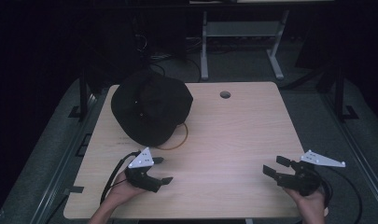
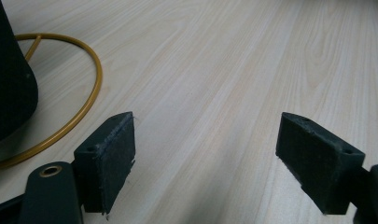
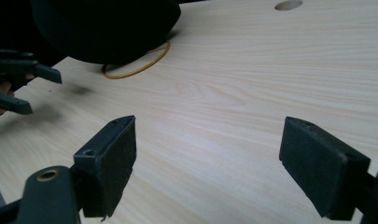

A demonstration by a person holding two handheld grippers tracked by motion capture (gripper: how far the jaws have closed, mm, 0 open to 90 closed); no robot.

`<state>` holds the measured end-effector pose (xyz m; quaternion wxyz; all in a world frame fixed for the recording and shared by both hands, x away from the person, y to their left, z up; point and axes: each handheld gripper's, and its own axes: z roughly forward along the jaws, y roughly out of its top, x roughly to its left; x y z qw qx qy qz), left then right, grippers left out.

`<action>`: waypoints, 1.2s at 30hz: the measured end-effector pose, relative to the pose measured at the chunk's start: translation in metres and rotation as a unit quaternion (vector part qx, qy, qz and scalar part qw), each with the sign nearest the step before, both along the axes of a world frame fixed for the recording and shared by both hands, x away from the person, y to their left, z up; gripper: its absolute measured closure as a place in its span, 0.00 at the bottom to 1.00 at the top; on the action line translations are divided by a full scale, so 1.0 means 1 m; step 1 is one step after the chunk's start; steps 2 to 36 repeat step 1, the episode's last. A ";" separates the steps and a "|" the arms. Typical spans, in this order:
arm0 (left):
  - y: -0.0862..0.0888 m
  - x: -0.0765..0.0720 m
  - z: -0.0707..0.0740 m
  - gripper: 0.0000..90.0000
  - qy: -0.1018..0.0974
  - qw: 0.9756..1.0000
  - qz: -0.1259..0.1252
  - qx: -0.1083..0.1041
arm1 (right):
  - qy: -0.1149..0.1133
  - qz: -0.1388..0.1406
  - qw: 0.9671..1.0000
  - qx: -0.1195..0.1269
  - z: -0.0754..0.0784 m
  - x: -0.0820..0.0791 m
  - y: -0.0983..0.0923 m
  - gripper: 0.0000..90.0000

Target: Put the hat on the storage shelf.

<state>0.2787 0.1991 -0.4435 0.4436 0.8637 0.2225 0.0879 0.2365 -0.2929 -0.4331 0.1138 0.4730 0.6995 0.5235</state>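
While both grippers hover with jaws spread and empty, the left gripper (image 1: 159, 170) sits nearest the black hat (image 1: 150, 110), which lies over a yellow ring (image 1: 181, 138) at the table's (image 1: 242, 135) far left; right gripper (image 1: 276, 168) waits well apart, likely ready to assist.

Before me lies a pale, square wooden tabletop (image 1: 224, 140) with a small round hole (image 1: 225, 94) near its far edge. Beyond it I see a grey metal frame (image 1: 242, 30) and, I think, dark tangled cables (image 1: 144, 44).
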 end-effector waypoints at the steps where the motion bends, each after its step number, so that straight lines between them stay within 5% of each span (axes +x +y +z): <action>1: 0.000 0.000 0.000 0.22 0.000 1.000 0.000 0.000 | -0.005 -0.001 1.000 0.001 -0.001 -0.006 0.001 0.20; 36: 0.000 0.000 0.000 0.22 0.000 1.000 0.000 0.000 | -0.005 -0.001 1.000 0.001 -0.001 -0.006 0.001 0.20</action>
